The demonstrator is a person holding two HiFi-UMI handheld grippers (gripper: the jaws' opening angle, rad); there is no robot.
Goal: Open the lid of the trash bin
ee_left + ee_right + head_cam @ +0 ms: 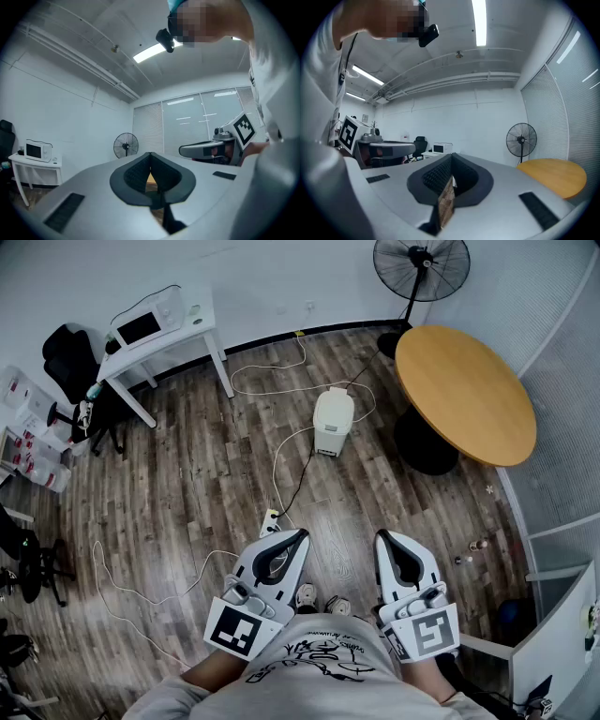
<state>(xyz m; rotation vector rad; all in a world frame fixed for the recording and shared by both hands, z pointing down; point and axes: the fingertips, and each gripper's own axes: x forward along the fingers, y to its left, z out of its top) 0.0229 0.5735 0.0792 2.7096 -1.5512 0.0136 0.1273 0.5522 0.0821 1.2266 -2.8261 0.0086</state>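
Left gripper (298, 536) and right gripper (382, 539) are tucked in close, jaws together on nothing, while the trash bin (333, 423), lid (335, 399) down, stands well ahead on the floor (206, 474), slightly nearer the left one.

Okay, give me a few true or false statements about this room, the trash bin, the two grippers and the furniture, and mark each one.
1. The white plastic trash bin is closed. True.
2. The left gripper grips the bin. False: it is shut on nothing, well apart from the bin.
3. The right gripper is shut. True.
4. The white microwave sits on the round wooden table. False: it sits on a white rectangular table.
5. The black pedestal fan lies toppled. False: it stands upright.
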